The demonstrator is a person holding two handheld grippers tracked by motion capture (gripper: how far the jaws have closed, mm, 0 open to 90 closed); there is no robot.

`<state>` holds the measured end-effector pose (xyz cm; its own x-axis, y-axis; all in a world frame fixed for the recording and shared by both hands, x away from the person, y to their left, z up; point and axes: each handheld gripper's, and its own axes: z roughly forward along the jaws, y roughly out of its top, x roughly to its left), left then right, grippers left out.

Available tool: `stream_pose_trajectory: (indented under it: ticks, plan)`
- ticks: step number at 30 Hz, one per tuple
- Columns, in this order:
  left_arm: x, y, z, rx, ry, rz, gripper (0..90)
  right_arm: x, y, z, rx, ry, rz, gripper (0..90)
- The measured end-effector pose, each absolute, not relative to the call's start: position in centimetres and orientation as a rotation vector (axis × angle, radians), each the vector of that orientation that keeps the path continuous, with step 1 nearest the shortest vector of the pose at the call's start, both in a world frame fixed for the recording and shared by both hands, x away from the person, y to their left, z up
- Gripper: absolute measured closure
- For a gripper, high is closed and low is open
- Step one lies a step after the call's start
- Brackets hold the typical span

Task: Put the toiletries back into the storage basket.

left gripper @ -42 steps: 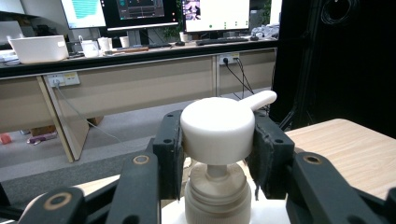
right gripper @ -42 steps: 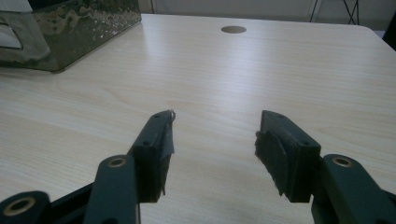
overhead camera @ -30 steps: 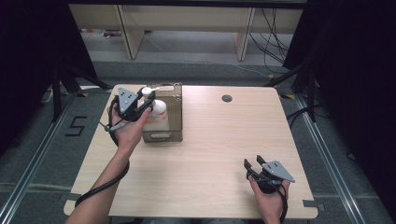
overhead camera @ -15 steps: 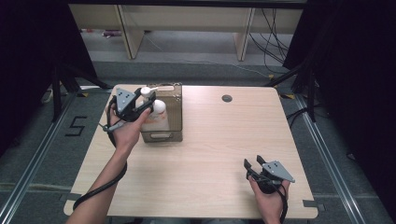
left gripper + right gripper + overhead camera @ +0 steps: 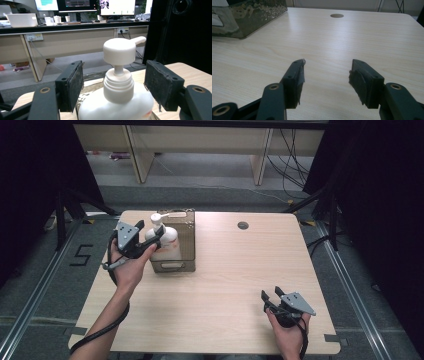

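A white pump bottle [image 5: 164,240] stands upright in the left part of an olive-brown box [image 5: 184,245] at the table's far left. My left gripper [image 5: 150,231] reaches it from the left. Its jaws have just been opening and now stand open on either side of the bottle's neck [image 5: 117,82], with a gap at each pad [image 5: 75,83]. The pump head [image 5: 120,51] rises above the jaws, its spout pointing away to the right. My right gripper [image 5: 270,293] rests low near the table's front right edge, open [image 5: 327,72] with nothing between its jaws.
The light wooden table [image 5: 230,270] has a round cable hole [image 5: 243,225] near its far edge. The box's glossy wall [image 5: 249,15] lies far ahead and left of the right gripper. Shelving and cables stand beyond the table.
The left gripper's jaws have spread apart off the bottle's neck, and that hand has drifted slightly left. The bottle stays upright in the box. The right hand has not moved.
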<state>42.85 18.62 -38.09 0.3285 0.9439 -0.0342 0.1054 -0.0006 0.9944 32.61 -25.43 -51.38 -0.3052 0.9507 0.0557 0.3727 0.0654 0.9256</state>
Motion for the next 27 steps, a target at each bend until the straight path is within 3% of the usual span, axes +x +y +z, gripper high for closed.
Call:
stream_pose_trajectory:
  ticks: [27]
  plan:
    - [37.9, 20.2, -40.8, 1.434, 1.019, 0.868, 31.4, 32.5, -25.3, -51.4, 1.347, 1.733, 1.227, 45.2]
